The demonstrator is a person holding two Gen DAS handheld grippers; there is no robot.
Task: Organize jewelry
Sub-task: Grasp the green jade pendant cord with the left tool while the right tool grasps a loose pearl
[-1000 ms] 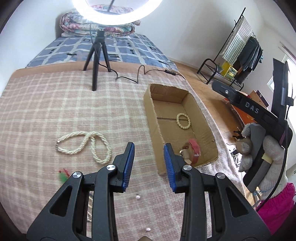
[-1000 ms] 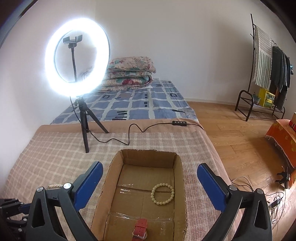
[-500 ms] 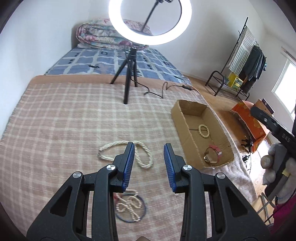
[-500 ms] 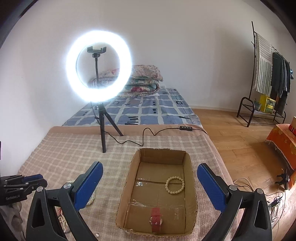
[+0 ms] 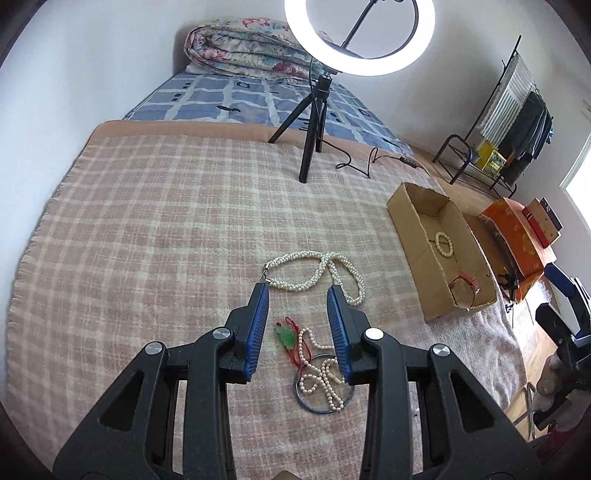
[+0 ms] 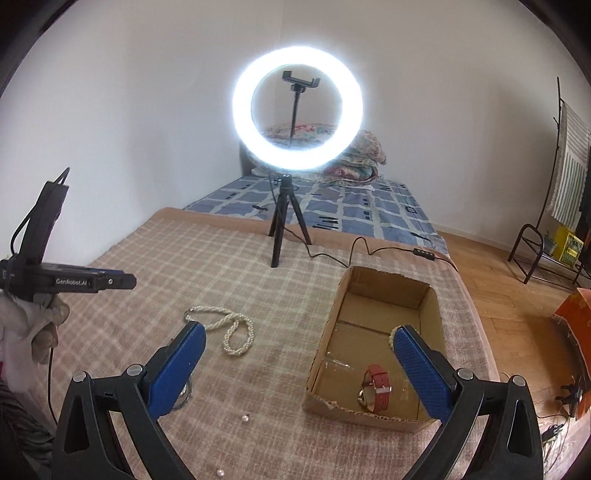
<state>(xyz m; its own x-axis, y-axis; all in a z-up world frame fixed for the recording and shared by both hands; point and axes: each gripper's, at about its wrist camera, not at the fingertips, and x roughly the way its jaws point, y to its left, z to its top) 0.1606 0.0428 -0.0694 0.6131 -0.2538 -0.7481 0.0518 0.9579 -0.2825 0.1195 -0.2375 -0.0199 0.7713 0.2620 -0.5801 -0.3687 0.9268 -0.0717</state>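
Green pendant (image 5: 287,336) shows only between left gripper's (image 5: 299,291) empty, parted jaws.

In the right wrist view, the right gripper's (image 6: 297,363) right finger (image 6: 421,373) covers most of the bead bracelet (image 6: 393,332) in the cardboard box (image 6: 384,288). Its left finger (image 6: 177,369) hides the thin ring (image 6: 187,397) at seven o'clock. In the left wrist view, the watch (image 5: 466,284) is too small to make out, and the ring light (image 5: 360,35) is cut off at twelve o'clock.
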